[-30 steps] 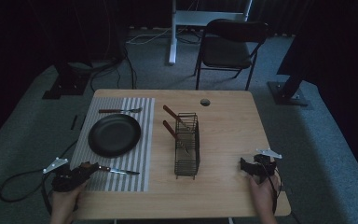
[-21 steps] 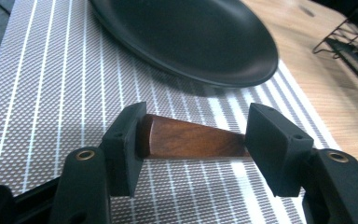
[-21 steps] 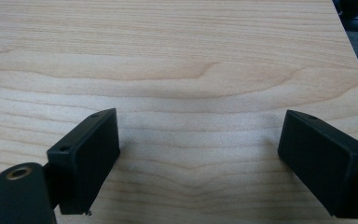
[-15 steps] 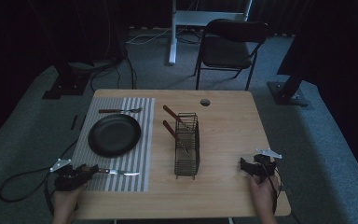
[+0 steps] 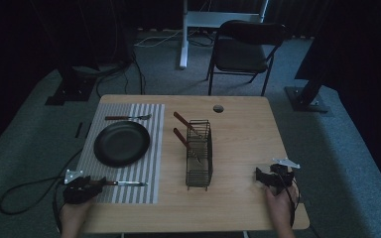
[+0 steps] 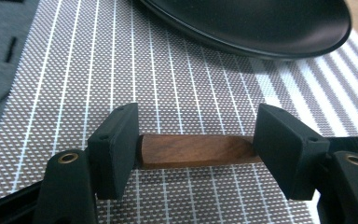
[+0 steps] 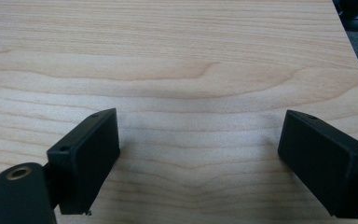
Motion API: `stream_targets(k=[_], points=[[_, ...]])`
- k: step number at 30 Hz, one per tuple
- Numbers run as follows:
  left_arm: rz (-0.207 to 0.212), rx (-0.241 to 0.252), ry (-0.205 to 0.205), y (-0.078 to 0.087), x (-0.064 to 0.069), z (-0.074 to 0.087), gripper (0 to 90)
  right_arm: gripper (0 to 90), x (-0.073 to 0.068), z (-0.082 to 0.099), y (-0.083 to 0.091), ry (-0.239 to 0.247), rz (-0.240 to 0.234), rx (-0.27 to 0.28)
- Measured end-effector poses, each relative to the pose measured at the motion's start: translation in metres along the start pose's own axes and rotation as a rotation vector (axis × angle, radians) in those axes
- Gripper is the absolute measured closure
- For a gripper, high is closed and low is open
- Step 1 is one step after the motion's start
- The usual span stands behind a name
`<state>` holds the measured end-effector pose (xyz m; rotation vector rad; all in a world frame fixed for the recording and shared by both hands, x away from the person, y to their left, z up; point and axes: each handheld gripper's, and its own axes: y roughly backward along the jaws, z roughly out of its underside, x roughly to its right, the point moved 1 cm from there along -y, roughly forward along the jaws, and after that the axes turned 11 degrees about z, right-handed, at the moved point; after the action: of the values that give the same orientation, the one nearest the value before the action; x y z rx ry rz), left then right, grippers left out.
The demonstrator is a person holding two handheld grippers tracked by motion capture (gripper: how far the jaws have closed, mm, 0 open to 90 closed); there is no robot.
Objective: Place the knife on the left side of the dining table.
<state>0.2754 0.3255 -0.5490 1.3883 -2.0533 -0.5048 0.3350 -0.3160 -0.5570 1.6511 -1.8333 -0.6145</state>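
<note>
Left gripper view: a knife's brown wooden handle (image 6: 196,151) is seen lying across the striped placemat (image 6: 65,84) between the jaws of the left gripper (image 6: 196,154), which have just been opening and now stand apart around it, no longer pressing it, with the black plate (image 6: 261,23) just beyond. On the high view, the knife (image 5: 124,183) is found at the placemat's near edge, and a wire rack (image 5: 199,153) at mid-table is seen holding two more wooden-handled utensils (image 5: 182,130), leaning. The right gripper (image 7: 200,158) is held open over bare wooden table (image 7: 177,60); no writing can be read.
</note>
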Motion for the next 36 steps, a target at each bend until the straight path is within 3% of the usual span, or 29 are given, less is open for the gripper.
stream_targets(k=[1,5,8,11,17,18,21,23,28,36], points=[[-0.023,0.0,-0.025,0.0,0.002,0.0,31.6,11.6,0.0,0.0,0.0,0.0,0.0,0.0],[-0.056,0.019,-0.035,-0.001,0.003,0.001,26.8,11.6,0.0,0.0,0.0,0.0,0.0,0.0],[-0.049,0.029,-0.01,0.002,0.003,-0.001,20.0,11.6,0.0,0.0,0.0,0.0,0.0,0.0],[-0.028,0.045,0.003,0.007,0.004,-0.001,19.5,11.6,0.0,0.0,0.0,0.0,0.0,0.0],[-0.003,0.047,0.002,0.018,0.01,0.001,16.6,11.6,0.0,0.0,0.0,0.0,0.0,0.0],[0.006,0.034,-0.004,0.018,0.012,0.002,16.6,11.6,0.0,0.0,0.0,0.0,0.0,0.0],[-0.024,-0.008,-0.007,0.02,0.019,0.007,9.8,11.6,0.0,0.0,0.0,0.0,0.0,0.0],[-0.027,-0.026,0.002,0.021,0.021,0.008,0.4,11.6,0.0,0.0,0.0,0.0,0.0,0.0],[-0.054,-0.053,-0.028,0.02,0.025,0.014,0.4,11.6,0.0,0.0,0.0,0.0,0.0,0.0],[-0.088,-0.083,-0.042,0.018,0.025,0.019,0.4,11.6,0.0,0.0,0.0,0.0,0.0,0.0]])
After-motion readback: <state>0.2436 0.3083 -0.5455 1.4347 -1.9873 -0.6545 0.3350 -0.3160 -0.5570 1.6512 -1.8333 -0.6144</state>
